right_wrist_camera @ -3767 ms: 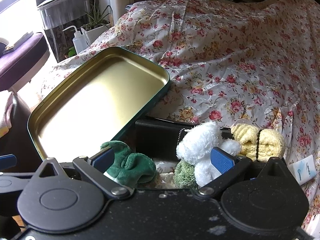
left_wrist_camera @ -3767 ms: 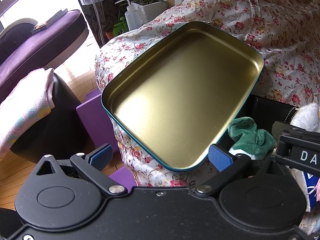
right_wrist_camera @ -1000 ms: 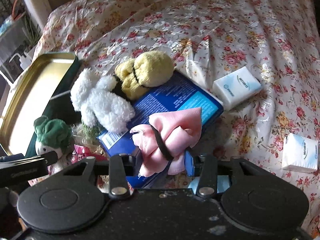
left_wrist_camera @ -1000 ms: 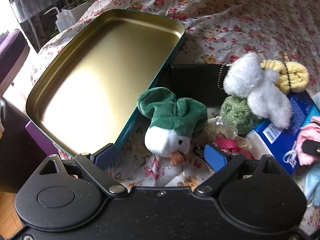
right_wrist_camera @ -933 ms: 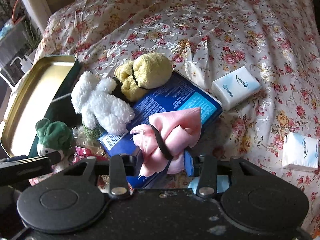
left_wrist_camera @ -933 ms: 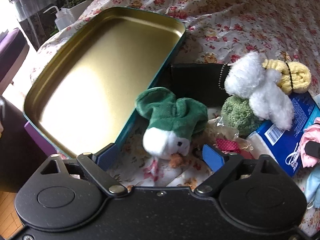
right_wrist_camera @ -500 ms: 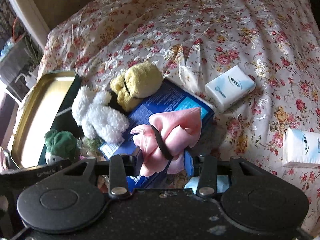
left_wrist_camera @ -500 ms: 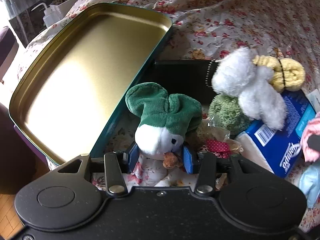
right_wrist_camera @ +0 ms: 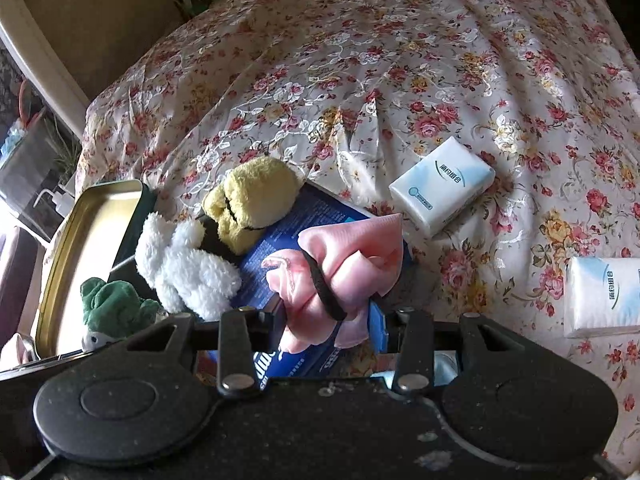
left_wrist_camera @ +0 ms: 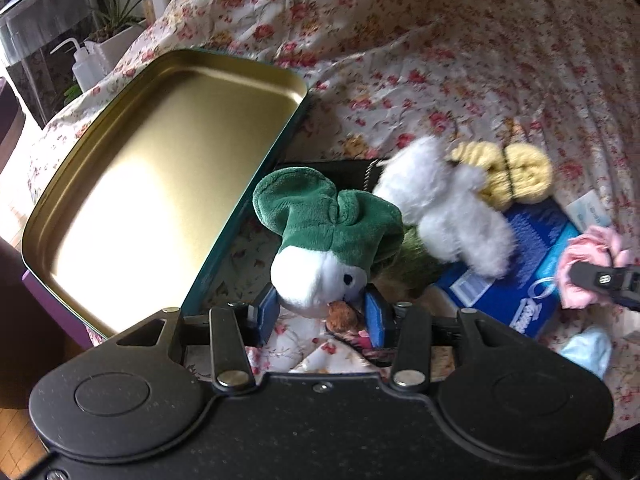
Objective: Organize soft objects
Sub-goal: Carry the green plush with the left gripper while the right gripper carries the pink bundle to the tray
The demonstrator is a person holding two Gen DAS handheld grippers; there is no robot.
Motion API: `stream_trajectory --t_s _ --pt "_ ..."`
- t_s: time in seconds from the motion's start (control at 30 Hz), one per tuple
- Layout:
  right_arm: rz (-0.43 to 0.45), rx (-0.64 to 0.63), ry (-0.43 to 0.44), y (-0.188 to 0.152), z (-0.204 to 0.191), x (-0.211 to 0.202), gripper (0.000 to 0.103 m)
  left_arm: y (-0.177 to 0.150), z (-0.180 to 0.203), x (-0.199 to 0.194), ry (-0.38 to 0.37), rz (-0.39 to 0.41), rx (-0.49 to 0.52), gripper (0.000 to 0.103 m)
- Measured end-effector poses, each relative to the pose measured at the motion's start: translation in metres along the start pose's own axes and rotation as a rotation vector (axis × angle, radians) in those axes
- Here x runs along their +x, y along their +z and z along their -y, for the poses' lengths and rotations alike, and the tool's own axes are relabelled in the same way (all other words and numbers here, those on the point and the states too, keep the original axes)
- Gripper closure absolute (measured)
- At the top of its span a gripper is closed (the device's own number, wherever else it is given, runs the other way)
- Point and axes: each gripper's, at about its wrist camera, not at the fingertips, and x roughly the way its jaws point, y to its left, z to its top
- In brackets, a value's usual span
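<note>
My left gripper is shut on a green-and-white plush toy and holds it up beside the open gold tin tray. My right gripper is shut on a pink cloth bundle tied with a black band, above a blue tissue pack. A white fluffy toy and a yellow towel roll lie on the floral bed behind. In the right wrist view the white toy, the yellow roll, the green plush and the tray show at left.
Two white tissue packets lie on the floral bedspread at right. A black box sits behind the plush. A light blue item lies near the blue pack. A squeeze bottle and plants stand beyond the bed edge.
My left gripper closed on the green plush and has lifted it. My right gripper, holding the pink bundle, has risen and pulled back, showing more of the bed.
</note>
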Motion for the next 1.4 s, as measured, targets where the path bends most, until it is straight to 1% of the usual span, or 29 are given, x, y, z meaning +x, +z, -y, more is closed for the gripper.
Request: stream_trajectory --t_s 0.07,0.17,0.33,0.47,0.53,0.6,0.73,0.83,0.9,0.93,0.97,1.03,1.1,1.2,1.27,1.33,1.4 --pt "-0.002 0.004 0.001 0.001 0.001 0.002 0.062 0.003 0.002 -0.009 -0.009 0.02 0.002 0.059" --pt "-0.003 0.003 0.0 0.0 0.0 0.003 0.062 0.01 0.002 -0.023 0.006 0.049 0.018 0.059" --pt "0.022 -0.003 -0.02 -0.002 0.0 -0.001 0.062 0.033 -0.018 -0.042 0.024 0.07 -0.009 0.059" --pt "0.032 -0.004 -0.023 -0.003 0.0 -0.003 0.062 0.05 -0.04 -0.057 0.094 0.122 -0.023 0.059" --pt "0.037 -0.009 -0.03 -0.003 -0.001 -0.004 0.062 0.057 -0.053 -0.061 0.136 0.133 -0.046 0.059" --pt "0.044 -0.018 -0.046 -0.004 -0.003 -0.004 0.062 0.061 -0.065 -0.063 0.158 0.14 -0.063 0.059" --pt "0.051 -0.033 -0.074 -0.006 -0.007 -0.004 0.062 0.066 -0.091 -0.06 0.168 0.127 -0.104 0.059" --pt "0.048 -0.047 -0.081 -0.007 -0.012 -0.004 0.062 0.066 -0.112 -0.05 0.155 0.081 -0.138 0.059" --pt "0.053 -0.064 -0.084 -0.008 -0.019 -0.006 0.062 0.066 -0.122 -0.045 0.171 0.062 -0.151 0.059" --pt "0.059 -0.076 -0.087 -0.009 -0.023 -0.008 0.062 0.066 -0.126 -0.041 0.19 0.05 -0.157 0.059" --pt "0.069 -0.092 -0.087 -0.009 -0.029 -0.01 0.062 0.065 -0.129 -0.039 0.193 0.038 -0.163 0.059" --pt "0.085 -0.125 -0.077 -0.011 -0.043 -0.015 0.062 0.063 -0.137 -0.035 0.168 0.013 -0.199 0.059" --pt "0.086 -0.152 -0.044 -0.011 -0.06 -0.017 0.062 0.062 -0.143 -0.032 0.153 -0.008 -0.216 0.059" --pt "0.049 -0.199 0.018 -0.009 -0.092 -0.013 0.062 0.061 -0.151 -0.03 0.115 -0.033 -0.262 0.059" --pt "0.027 -0.246 0.044 -0.009 -0.117 -0.008 0.062 0.063 -0.156 -0.033 0.11 -0.027 -0.288 0.059" --pt "0.01 -0.294 0.074 -0.007 -0.145 -0.003 0.062 0.064 -0.155 -0.034 0.126 -0.016 -0.289 0.059" --pt "0.003 -0.332 0.099 -0.003 -0.172 0.002 0.062 0.064 -0.154 -0.033 0.127 -0.013 -0.283 0.059"
